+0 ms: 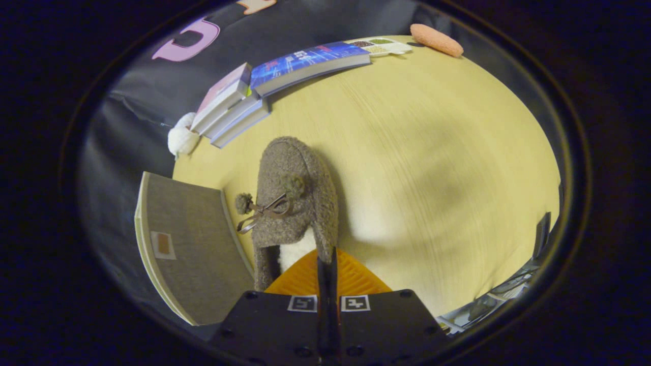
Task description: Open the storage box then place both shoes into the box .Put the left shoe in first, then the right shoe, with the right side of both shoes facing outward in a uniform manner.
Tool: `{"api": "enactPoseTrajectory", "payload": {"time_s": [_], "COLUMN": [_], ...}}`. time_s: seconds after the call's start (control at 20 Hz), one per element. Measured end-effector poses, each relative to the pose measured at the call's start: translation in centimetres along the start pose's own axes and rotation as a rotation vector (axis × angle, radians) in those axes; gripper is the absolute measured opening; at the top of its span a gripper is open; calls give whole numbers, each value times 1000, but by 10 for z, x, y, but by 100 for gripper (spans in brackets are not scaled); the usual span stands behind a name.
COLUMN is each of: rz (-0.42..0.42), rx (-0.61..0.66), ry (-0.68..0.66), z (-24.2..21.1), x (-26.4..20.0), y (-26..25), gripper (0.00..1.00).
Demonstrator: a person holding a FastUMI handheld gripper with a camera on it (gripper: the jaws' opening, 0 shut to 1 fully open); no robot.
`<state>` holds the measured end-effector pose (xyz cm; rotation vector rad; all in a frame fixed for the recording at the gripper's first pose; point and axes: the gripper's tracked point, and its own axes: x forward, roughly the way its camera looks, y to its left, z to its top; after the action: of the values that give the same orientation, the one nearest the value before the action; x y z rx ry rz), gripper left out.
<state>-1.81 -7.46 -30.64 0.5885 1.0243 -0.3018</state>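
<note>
Gripper view: jaws clamp the shoe's rim, toe beyond.

Warm, dim yellowish light, bench brightest mid-frame with soft broad shadows across it and a dark shadow right of the shoe, slight motion blur on the wood grain, strong fisheye bending of the books and rim, pressed-together fingers near-lens and soft.

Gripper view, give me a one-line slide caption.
Hand-held gripper closed on the rim of a brown fuzzy slipper, carried over a wooden table beside the grey storage box.
</note>
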Motion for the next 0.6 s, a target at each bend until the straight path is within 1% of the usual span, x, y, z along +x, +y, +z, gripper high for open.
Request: {"api": "enactPoseTrajectory", "payload": {"time_s": [0.15, 0.25, 0.4, 0.6], "rz": [62, 102, 175, 279], "rx": [33, 23, -17, -92], "ry": [-33, -75, -135, -181], "z": [13, 26, 46, 59], "x": [-21, -40, -71, -105], "y": [20, 37, 77, 138], "gripper": [3, 3, 3, 3]}}
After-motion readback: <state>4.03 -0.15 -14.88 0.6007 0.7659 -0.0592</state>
